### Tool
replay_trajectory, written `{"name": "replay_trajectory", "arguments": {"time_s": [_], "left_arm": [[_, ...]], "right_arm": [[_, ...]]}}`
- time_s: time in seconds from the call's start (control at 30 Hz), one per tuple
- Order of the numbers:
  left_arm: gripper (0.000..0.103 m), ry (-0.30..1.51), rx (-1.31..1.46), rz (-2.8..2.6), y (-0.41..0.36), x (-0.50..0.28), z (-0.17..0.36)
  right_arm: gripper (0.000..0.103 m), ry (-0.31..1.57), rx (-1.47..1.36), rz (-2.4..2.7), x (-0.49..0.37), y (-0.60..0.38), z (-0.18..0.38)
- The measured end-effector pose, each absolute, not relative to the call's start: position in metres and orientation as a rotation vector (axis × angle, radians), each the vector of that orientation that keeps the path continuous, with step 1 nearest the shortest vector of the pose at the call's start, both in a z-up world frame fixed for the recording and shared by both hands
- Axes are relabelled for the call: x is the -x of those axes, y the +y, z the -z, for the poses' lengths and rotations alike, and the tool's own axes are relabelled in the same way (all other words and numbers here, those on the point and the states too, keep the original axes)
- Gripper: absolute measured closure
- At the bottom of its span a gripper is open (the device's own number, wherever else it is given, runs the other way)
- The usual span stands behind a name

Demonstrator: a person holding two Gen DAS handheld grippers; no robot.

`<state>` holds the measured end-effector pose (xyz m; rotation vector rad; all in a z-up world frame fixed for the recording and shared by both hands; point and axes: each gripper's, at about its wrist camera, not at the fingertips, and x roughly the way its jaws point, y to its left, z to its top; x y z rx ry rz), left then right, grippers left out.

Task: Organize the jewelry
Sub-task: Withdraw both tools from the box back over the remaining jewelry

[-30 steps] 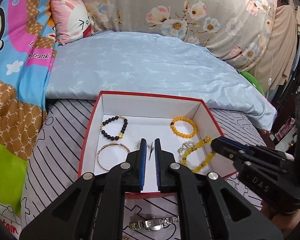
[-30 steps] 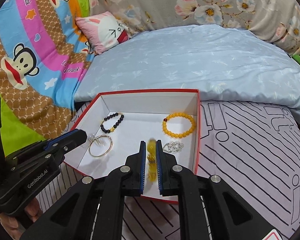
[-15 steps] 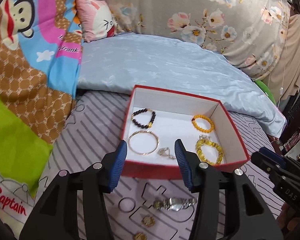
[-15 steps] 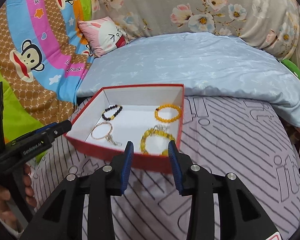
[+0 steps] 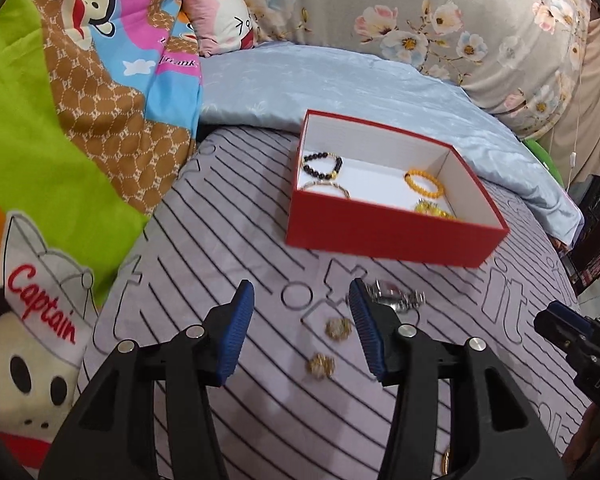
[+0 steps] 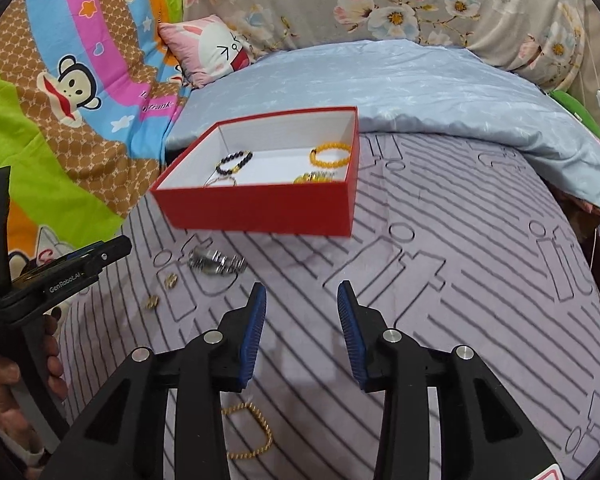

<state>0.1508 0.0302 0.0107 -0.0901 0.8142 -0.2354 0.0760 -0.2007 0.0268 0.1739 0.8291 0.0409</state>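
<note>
Striped lilac bedding (image 6: 440, 280) spreads under both grippers, with cartoon-print quilts and a pale blue cover behind. Ahead of the left gripper (image 5: 302, 330), jaws apart with nothing between them, sits the red box (image 5: 388, 232) holding a dark bead bracelet (image 5: 323, 164), an orange bead bracelet (image 5: 424, 184) and a thin gold bangle (image 5: 328, 189). Two gold earrings (image 5: 338, 328) lie between its open fingers on the bedding, a silver watch (image 5: 396, 296) just past its right fingertip. The right gripper (image 6: 302, 330) is likewise parted and empty; a gold chain (image 6: 252, 432) lies beneath its left finger.
</note>
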Motion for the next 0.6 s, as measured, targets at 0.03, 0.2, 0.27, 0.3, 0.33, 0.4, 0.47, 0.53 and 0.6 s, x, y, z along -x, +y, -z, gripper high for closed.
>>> {"name": "replay_trajectory", "arguments": {"time_s": [0.03, 0.2, 0.27, 0.3, 0.33, 0.4, 0.47, 0.53, 0.6], "left_arm": [[0.055, 0.819, 0.094, 0.238, 0.030, -0.147, -0.009], [0.055, 0.821, 0.046, 0.228, 0.027, -0.125, -0.001], [0.055, 0.830, 0.047, 0.233, 0.028, -0.119, 0.002], [0.055, 0.837, 0.054, 0.237, 0.029, -0.115, 0.004], [0.055, 0.841, 0.058, 0.237, 0.029, -0.113, 0.006], [0.055, 0.849, 0.058, 0.237, 0.029, -0.109, 0.009], [0.055, 0.859, 0.052, 0.238, 0.028, -0.107, 0.014], [0.055, 0.865, 0.051, 0.244, 0.026, -0.107, 0.018], [0.056, 0.870, 0.052, 0.245, 0.025, -0.109, 0.022]], "right_arm": [[0.066, 0.837, -0.177, -0.044, -0.070, -0.199, -0.025], [0.066, 0.882, -0.177, -0.074, -0.045, -0.186, -0.011], [0.066, 0.896, -0.184, -0.083, -0.037, -0.182, -0.007], [0.066, 0.902, -0.191, -0.086, -0.034, -0.181, -0.004], [0.066, 0.905, -0.198, -0.089, -0.031, -0.180, -0.003], [0.066, 0.913, -0.210, -0.094, -0.028, -0.179, -0.001], [0.066, 0.920, -0.218, -0.098, -0.025, -0.177, 0.001], [0.066, 0.924, -0.221, -0.100, -0.024, -0.177, 0.003], [0.066, 0.924, -0.222, -0.100, -0.024, -0.176, 0.003]]}}
